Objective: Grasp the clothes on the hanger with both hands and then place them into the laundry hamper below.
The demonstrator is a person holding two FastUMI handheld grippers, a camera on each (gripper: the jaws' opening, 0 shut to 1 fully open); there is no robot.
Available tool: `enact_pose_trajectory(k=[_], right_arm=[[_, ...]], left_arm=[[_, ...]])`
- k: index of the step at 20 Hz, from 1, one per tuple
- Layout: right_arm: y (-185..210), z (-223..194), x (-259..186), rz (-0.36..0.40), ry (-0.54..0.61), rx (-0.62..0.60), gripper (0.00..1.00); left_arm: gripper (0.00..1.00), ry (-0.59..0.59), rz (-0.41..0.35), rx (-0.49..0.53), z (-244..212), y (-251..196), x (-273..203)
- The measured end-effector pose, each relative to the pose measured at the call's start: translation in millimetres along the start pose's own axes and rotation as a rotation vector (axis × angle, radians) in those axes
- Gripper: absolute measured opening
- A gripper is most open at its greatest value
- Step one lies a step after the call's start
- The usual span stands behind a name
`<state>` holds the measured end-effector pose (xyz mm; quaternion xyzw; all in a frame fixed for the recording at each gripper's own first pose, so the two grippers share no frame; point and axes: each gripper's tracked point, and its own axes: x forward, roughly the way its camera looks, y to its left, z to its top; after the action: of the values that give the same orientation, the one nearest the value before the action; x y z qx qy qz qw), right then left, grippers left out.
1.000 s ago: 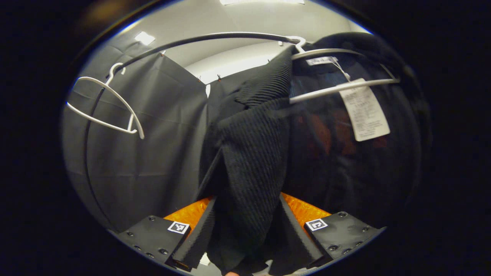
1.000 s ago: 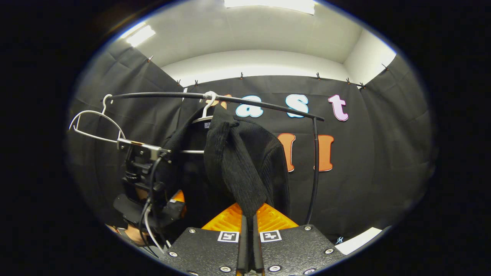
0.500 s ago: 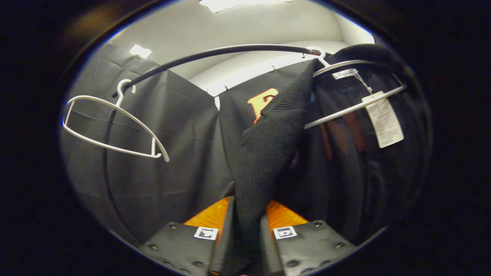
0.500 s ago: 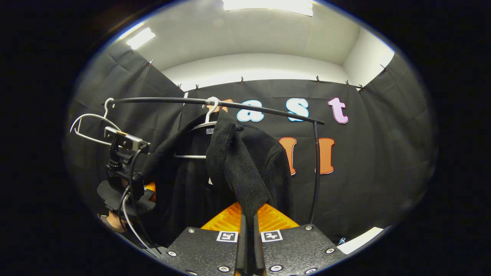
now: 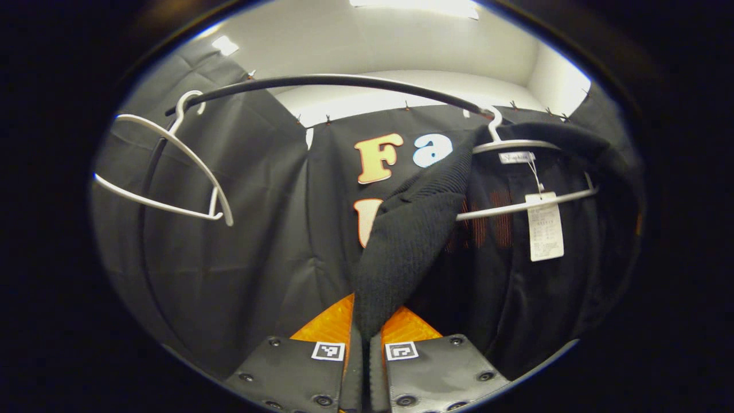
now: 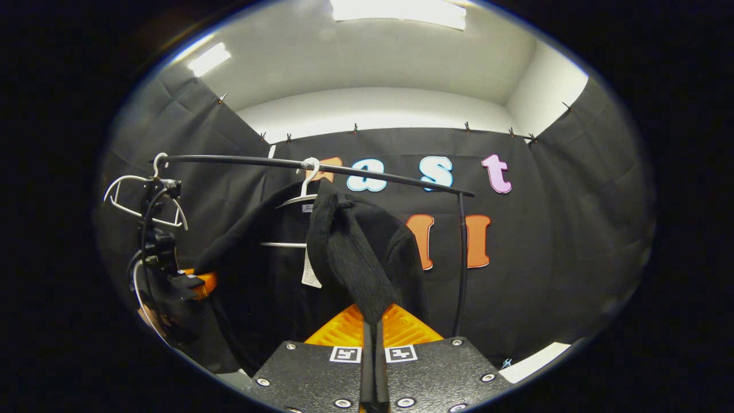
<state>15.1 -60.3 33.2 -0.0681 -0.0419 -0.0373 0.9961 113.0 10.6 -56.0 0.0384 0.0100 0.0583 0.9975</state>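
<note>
A black knit garment hangs on a white hanger from the black rail. A paper tag dangles inside it. My left gripper is shut on a stretched fold of the knit, pulled down and left off the hanger's shoulder. In the right gripper view the same black knit garment drapes from its white hanger, and my right gripper is shut on another fold at its front. The left gripper with a hand behind it shows at the left, holding the sleeve side.
An empty white hanger hangs at the rail's left end, also seen as the empty white hanger in the right gripper view. The rail's upright post stands right of the garment. A pale strip of floor shows at the lower right.
The left gripper has closed tight on the knit fold and pulled back and leftward, stretching the garment off the hanger's shoulder. The right gripper keeps its hold, nearly still.
</note>
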Motion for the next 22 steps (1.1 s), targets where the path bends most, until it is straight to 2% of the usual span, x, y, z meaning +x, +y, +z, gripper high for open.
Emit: enact_pose_trajectory(k=[1,5,6,7,8,9,10,14,15,18,22], right_arm=[[-4.7,5.9,1.1,-0.012,-0.01,-0.014,0.01],[-40.0,47.9,9.0,-0.075,-0.07,-0.092,0.0],[-52.5,60.5,10.5,-0.102,-0.092,-0.107,0.0],[-64.9,74.7,11.5,-0.128,-0.113,-0.116,0.0],[-75.4,85.3,11.1,-0.155,-0.117,-0.122,0.0],[-84.6,96.5,15.7,-0.17,-0.135,-0.131,0.0],[-90.5,107.8,20.3,-0.182,-0.151,-0.146,0.0],[-114.7,151.3,56.3,-0.213,-0.184,-0.222,0.0],[-120.3,154.5,66.5,-0.212,-0.177,-0.225,0.0],[-132.1,159.4,98.9,-0.206,-0.176,-0.241,0.0],[-142.0,108.9,136.9,-0.178,-0.081,-0.246,0.0]], left_arm=[[0.09,-0.013,0.012,-0.005,7.6,5.8,-0.7],[0.1,-0.028,0.008,-0.037,26.0,12.0,-9.2],[0.12,-0.026,0.011,-0.05,26.6,13.1,-10.3],[0.09,-0.024,0.013,-0.061,25.4,13.3,-9.7],[0.12,-0.024,0.009,-0.067,24.4,13.1,-9.1],[0.14,-0.024,0.001,-0.066,22.8,12.6,-8.4],[0.1,-0.018,-0.007,-0.058,21.1,10.5,-8.2],[0.09,0.003,-0.026,-0.062,17.2,4.0,-13.1],[0.12,0.011,-0.03,-0.069,15.1,2.5,-12.5],[0.1,0.023,-0.04,-0.081,10.8,1.2,-11.8],[0.12,0.026,-0.052,-0.08,9.3,-0.6,-13.5]])
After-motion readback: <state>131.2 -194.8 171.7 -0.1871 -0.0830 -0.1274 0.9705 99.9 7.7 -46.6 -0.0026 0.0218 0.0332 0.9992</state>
